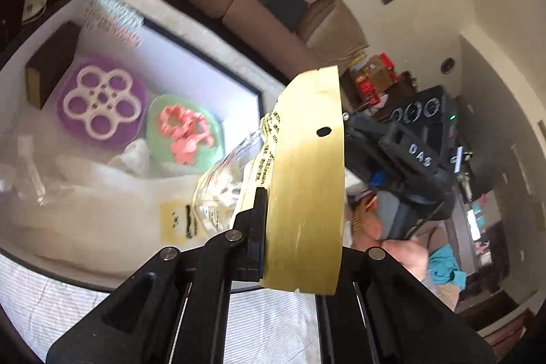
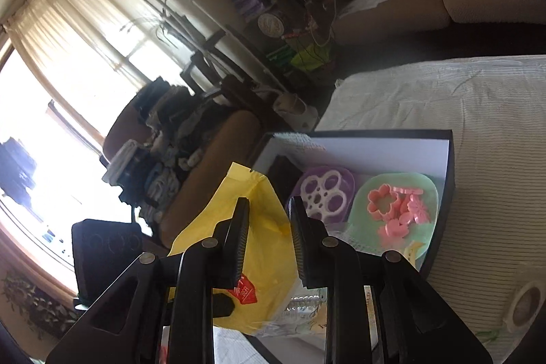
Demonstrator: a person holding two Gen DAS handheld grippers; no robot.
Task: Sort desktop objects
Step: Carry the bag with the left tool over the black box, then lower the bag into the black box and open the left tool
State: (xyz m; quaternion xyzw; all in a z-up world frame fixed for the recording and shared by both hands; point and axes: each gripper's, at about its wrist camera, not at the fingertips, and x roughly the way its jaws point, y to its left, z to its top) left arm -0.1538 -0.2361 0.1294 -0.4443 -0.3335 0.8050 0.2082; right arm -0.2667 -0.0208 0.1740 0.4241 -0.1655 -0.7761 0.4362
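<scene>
One box, two moulds, one yellow packet, one tape roll.

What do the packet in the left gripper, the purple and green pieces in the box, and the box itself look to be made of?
Packet: yellow card header, matte, with a punched hang hole, over a crinkly clear plastic bag. Purple piece and green piece: probably moulded plastic, smooth; blur leaves it open. Box: likely rigid cardboard, black outside, white inside, with straight thin walls.
</scene>
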